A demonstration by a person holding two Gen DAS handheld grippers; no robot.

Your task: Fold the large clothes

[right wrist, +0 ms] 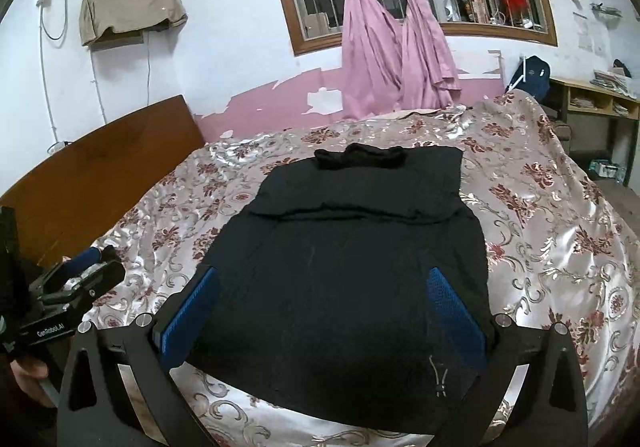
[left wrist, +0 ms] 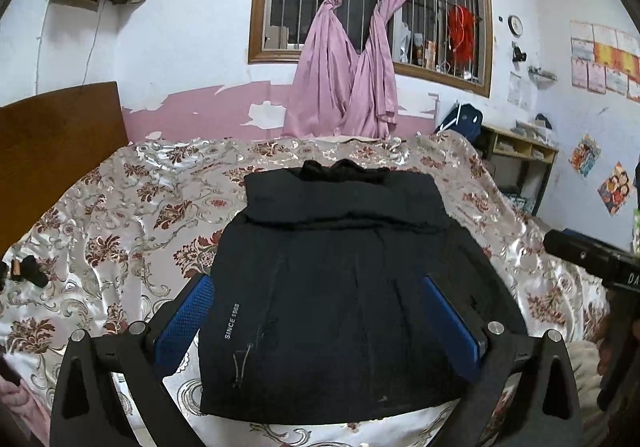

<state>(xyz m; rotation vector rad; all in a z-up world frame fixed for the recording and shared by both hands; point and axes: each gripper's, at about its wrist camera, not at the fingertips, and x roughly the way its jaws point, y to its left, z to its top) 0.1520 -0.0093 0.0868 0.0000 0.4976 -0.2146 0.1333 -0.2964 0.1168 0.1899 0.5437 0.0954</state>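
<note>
A black garment lies partly folded on the floral bedspread, its far part doubled over in a band; white lettering shows near its left edge. It also shows in the right wrist view. My left gripper is open, its blue pads spread wide above the garment's near half, holding nothing. My right gripper is open too, its blue pads spread above the near part of the garment. Each gripper shows at the edge of the other's view: the right, the left.
A wooden headboard stands at the left of the bed. Pink curtains hang at a barred window behind. A desk with shelves stands at the right. Small dark items lie on the bedspread at the left.
</note>
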